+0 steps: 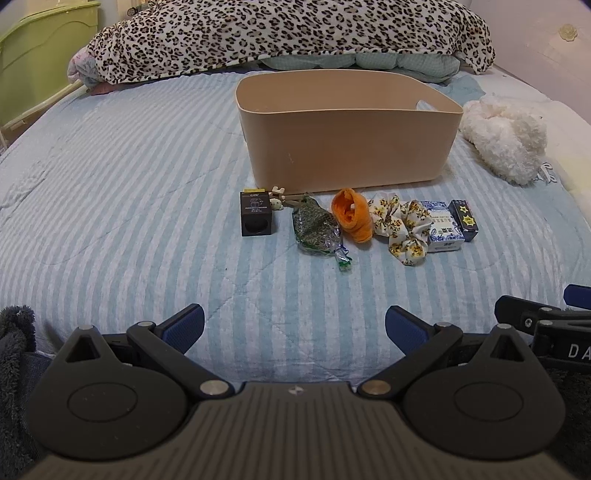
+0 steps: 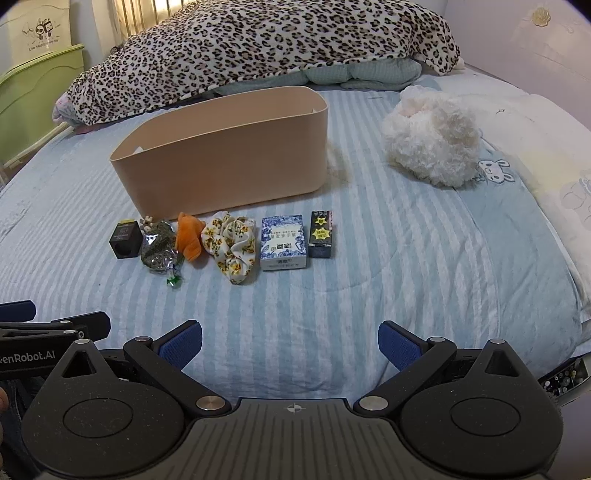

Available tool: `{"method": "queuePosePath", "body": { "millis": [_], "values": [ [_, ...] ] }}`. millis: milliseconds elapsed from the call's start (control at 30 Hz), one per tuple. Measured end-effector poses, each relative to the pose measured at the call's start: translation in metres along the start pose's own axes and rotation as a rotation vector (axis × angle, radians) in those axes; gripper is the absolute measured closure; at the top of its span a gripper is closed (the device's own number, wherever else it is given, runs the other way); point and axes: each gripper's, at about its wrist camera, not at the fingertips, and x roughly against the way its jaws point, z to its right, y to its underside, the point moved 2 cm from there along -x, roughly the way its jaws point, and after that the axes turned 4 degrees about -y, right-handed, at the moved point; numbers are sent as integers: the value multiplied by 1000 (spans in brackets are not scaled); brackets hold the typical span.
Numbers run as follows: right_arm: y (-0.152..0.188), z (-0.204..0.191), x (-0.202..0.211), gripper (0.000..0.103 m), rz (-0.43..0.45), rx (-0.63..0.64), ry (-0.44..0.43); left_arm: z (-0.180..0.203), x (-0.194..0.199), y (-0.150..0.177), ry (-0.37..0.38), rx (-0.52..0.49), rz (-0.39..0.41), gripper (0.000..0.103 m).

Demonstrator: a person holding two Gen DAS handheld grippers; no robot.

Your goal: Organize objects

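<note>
Task barely begun: row of small items (image 2: 221, 240) lying unsorted on the striped bedcover (image 2: 369, 302) just before the beige bin (image 2: 229, 155) (contents hidden), left gripper (image 1: 294, 330) and right gripper (image 2: 290, 341) both spread wide, holding nothing.

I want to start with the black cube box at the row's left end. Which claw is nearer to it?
Left. The left claw hangs open roughly in line with the black cube box. The right claw, also open, sits further right, with the box off to its left.

Tan bin (image 1: 347, 147), striped blue quilt (image 1: 147, 221), leopard blanket (image 1: 258, 33)
</note>
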Motion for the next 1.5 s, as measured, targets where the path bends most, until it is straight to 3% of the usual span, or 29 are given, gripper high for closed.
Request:
{"method": "queuePosePath", "body": {
  "millis": [567,1000,1500],
  "values": [
    [-14,21,-33,0,-7,-2,45,-26,-44,-18,-77,42,-32,0],
    [-39,50,-90,0,-10,-37,97,-38,-104,-47,-156,36,-38,0],
    [-71,61,-136,14,22,-94,58,-29,-149,-66,-188,-5,-1,0]
  ]
}}
